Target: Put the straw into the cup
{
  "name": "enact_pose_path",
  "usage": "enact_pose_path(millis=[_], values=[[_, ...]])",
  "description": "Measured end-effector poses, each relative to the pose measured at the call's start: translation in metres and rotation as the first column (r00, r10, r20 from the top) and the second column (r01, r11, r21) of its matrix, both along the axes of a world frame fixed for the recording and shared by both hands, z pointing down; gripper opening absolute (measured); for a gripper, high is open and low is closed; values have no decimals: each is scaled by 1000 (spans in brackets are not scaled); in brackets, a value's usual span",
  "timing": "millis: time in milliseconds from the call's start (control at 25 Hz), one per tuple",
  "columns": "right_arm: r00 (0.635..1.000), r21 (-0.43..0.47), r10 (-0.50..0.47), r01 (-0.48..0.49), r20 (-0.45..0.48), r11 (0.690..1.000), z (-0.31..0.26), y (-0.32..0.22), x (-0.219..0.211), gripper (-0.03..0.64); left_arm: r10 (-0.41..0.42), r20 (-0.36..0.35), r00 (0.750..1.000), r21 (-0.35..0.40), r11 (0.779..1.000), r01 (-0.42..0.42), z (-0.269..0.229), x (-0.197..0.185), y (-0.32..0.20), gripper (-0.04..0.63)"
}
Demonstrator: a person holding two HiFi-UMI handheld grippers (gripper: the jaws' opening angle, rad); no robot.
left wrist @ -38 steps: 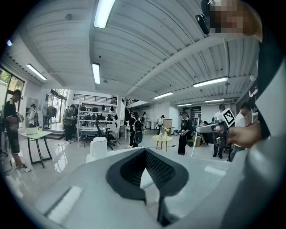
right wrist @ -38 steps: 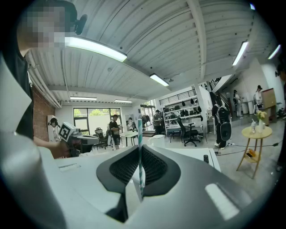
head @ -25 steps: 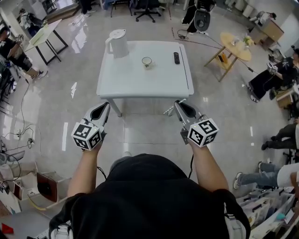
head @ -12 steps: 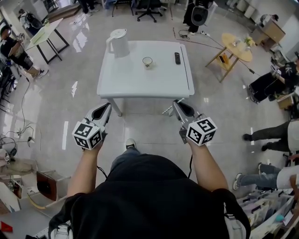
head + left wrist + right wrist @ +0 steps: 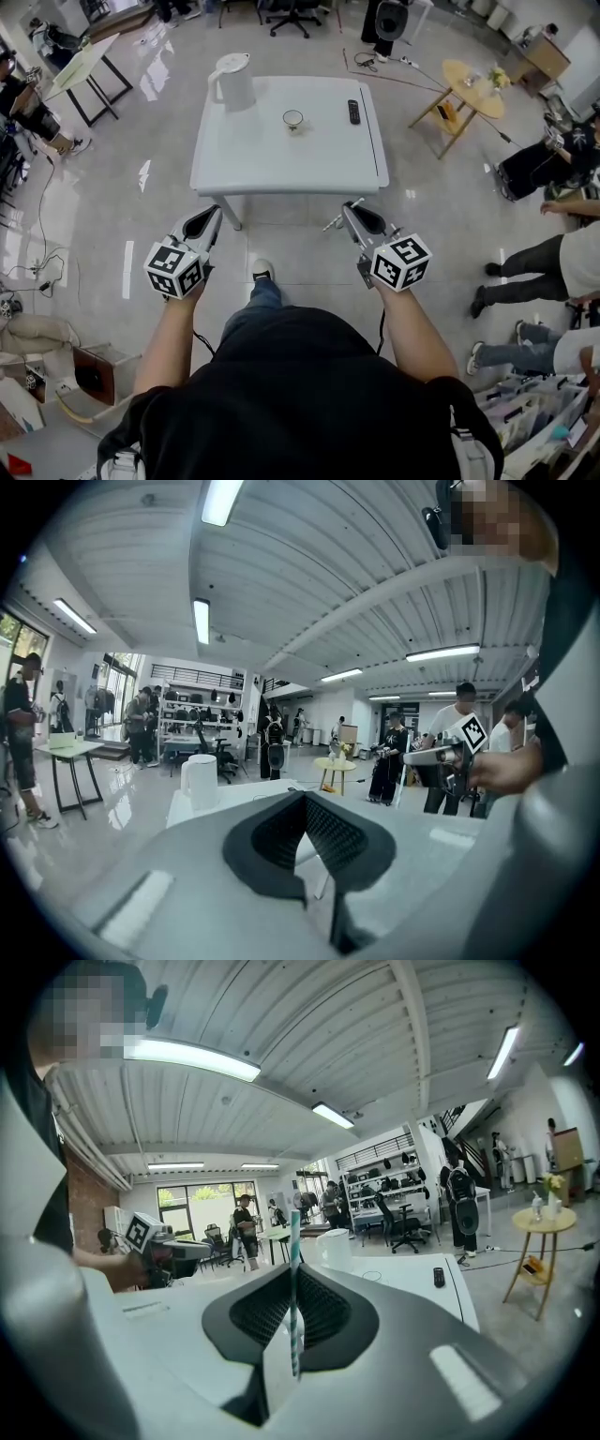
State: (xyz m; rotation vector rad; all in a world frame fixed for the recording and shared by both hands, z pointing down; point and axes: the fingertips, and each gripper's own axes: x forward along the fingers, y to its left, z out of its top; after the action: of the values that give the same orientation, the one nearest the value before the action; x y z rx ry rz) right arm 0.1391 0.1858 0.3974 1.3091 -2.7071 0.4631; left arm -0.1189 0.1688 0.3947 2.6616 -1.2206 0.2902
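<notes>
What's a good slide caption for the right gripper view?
Right gripper shut on a striped straw held upright, with the white table, kettle and cup ahead.

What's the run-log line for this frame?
phase: pre-insert | left gripper: shut, empty | right gripper: shut on straw | cup: on table, far from both grippers | straw: not in cup

White table (image 5: 281, 159) — jug (image 5: 232, 82), remote (image 5: 353, 112) on top.

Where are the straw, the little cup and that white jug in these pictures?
straw (image 5: 294, 1279), right gripper view, the middle of its shaft, between the jaws.
cup (image 5: 293, 119), head view, its open top, on the white table.
jug (image 5: 234, 86), head view, its white body, at the table's far left corner.
</notes>
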Motion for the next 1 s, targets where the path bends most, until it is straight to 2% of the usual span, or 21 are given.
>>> enact_pose_path(millis=[200, 1000], values=[[1000, -9, 13, -13, -7, 1000, 3, -5, 3, 48, 16, -5, 1000, -8, 1000, -16, 6, 3, -7, 0], [999, -71, 45, -45, -6, 996, 30, -78, -13, 48, 74, -24, 997, -76, 994, -76, 34, 0, -90, 0]])
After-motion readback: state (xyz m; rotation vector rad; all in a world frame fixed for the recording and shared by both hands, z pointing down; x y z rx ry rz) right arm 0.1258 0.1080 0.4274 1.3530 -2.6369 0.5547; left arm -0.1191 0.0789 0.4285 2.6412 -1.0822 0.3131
